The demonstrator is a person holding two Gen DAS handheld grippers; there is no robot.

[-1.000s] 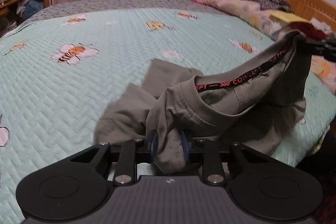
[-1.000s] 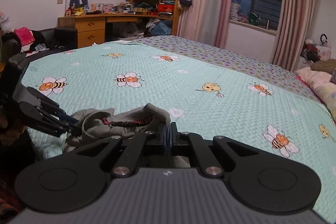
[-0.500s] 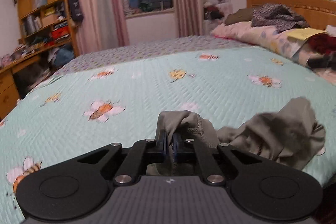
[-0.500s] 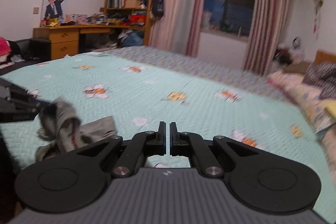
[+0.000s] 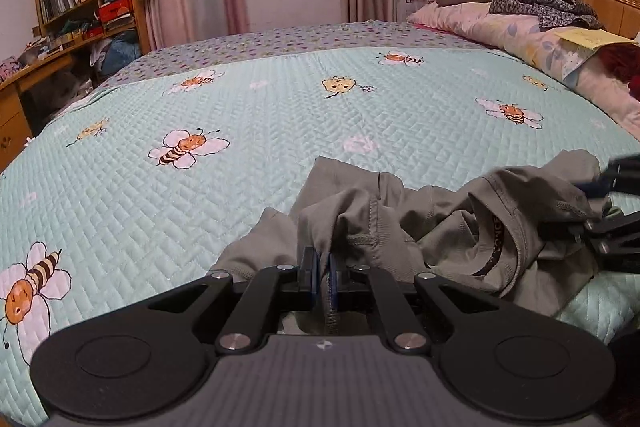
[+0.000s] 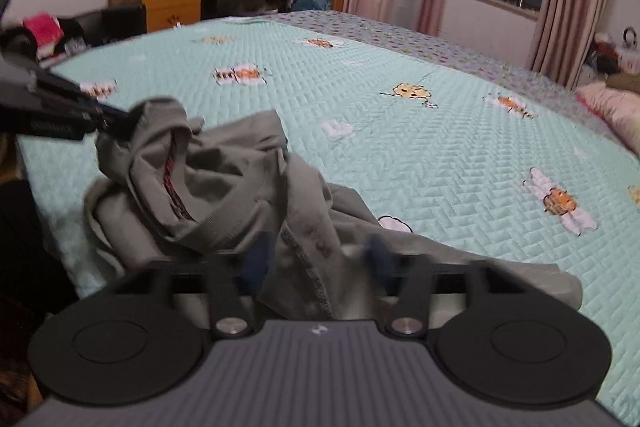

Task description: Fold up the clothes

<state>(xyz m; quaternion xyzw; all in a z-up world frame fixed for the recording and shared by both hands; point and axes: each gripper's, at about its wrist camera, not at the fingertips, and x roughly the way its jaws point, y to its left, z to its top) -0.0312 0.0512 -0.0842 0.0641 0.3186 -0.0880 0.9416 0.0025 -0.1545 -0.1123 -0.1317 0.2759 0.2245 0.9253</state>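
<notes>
Left gripper (image 5: 324, 281) clamped on shirt (image 5: 400, 227) hem; right gripper (image 6: 316, 259) jaws apart around fabric. Shirt crumpled at quilt (image 5: 280, 115) edge. Close right, then spread flat.

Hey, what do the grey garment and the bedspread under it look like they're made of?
Grey garment: looks like soft, matte knit jersey, likely cotton blend; it drapes limply, with stitched seams and a ribbed band.
Bedspread: looks like quilted woven cotton or polyester; stitched zigzag pattern, printed bees, slight sheen.
</notes>
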